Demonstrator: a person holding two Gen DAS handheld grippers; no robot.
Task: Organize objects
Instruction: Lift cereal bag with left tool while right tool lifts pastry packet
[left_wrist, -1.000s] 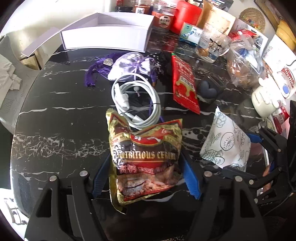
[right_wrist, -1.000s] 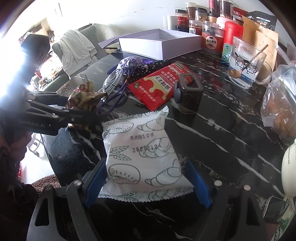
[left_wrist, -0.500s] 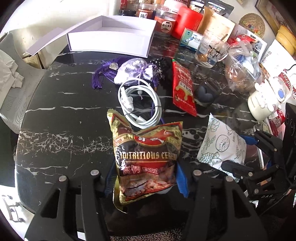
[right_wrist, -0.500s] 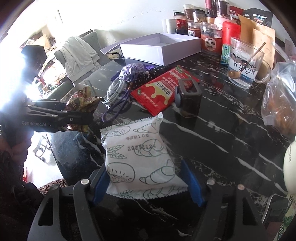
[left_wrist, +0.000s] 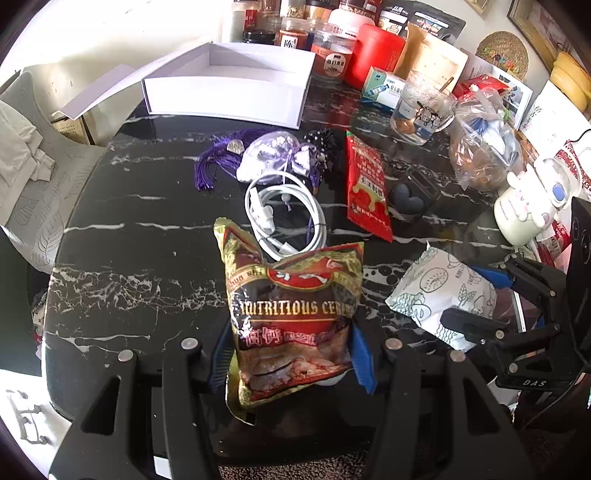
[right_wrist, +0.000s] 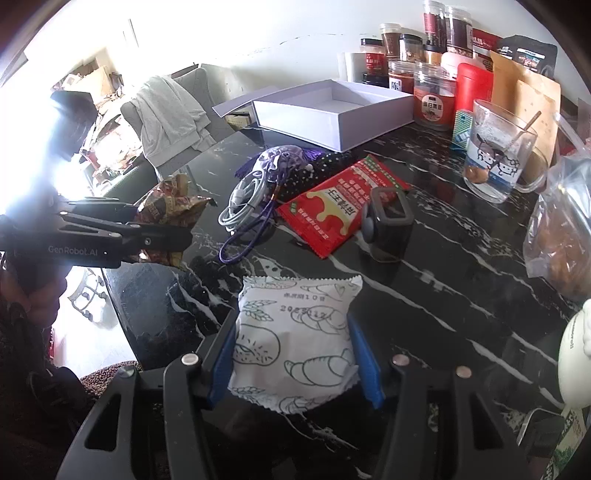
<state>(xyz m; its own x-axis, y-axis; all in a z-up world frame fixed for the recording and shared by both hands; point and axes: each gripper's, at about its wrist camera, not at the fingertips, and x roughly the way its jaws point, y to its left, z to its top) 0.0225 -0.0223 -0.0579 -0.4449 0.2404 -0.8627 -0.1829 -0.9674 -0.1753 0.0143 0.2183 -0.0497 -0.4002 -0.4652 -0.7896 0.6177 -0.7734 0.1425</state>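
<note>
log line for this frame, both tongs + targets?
left tongs: shut on cereal bag | right tongs: closing on bread packet | white box: empty

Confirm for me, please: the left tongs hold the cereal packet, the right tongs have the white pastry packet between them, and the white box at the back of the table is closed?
The white box is not closed: the right wrist view shows it open, lid folded back, nothing visible inside. The rest holds: left tongs grip the cereal packet, and the right tongs are closing around the pastry packet.

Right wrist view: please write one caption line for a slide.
Right gripper closing on a white snack pack over the black table.
</note>
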